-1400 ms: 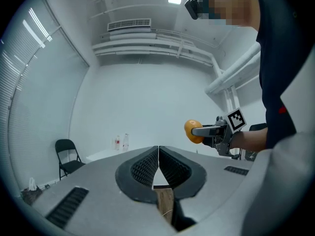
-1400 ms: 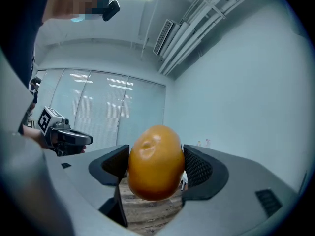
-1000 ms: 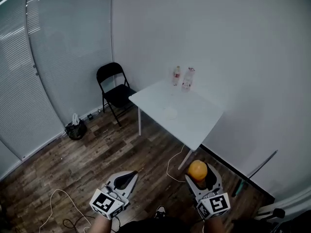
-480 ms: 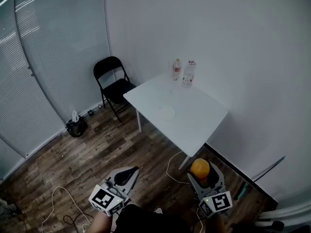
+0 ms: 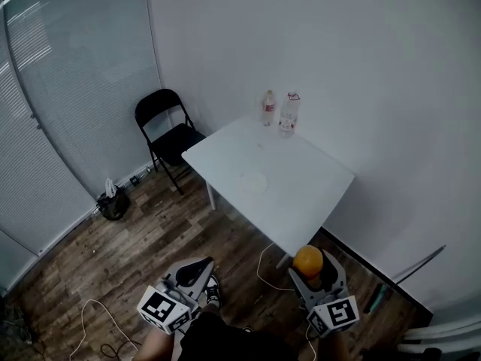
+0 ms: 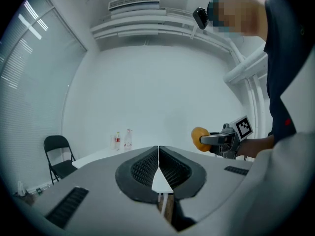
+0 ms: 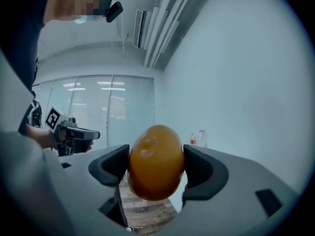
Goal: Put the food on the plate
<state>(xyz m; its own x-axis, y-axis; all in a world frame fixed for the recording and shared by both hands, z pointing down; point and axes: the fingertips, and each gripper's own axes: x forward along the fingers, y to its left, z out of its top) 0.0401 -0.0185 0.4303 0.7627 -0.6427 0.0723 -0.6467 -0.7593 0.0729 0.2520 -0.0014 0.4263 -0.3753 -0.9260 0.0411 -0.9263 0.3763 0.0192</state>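
An orange, rounded piece of food (image 5: 307,261) is clamped between the jaws of my right gripper (image 5: 309,268), held low above the wooden floor, short of the near corner of the white table (image 5: 301,179). The right gripper view shows the food (image 7: 155,161) filling the gap between the pads. A faint white plate (image 5: 254,180) lies on the table's left half, well away from both grippers. My left gripper (image 5: 201,266) hangs to the left over the floor, jaws pressed together on nothing, as the left gripper view (image 6: 158,150) shows.
Two bottles (image 5: 269,107) (image 5: 288,114) stand at the table's far corner by the wall. A black folding chair (image 5: 167,131) is left of the table, with a small black bag (image 5: 113,201) near the blinds. A white cable (image 5: 264,263) lies on the floor.
The view has moved a little closer to the table, which now sits lower and more central. Both grippers keep their pose, the right one still shut on the food.
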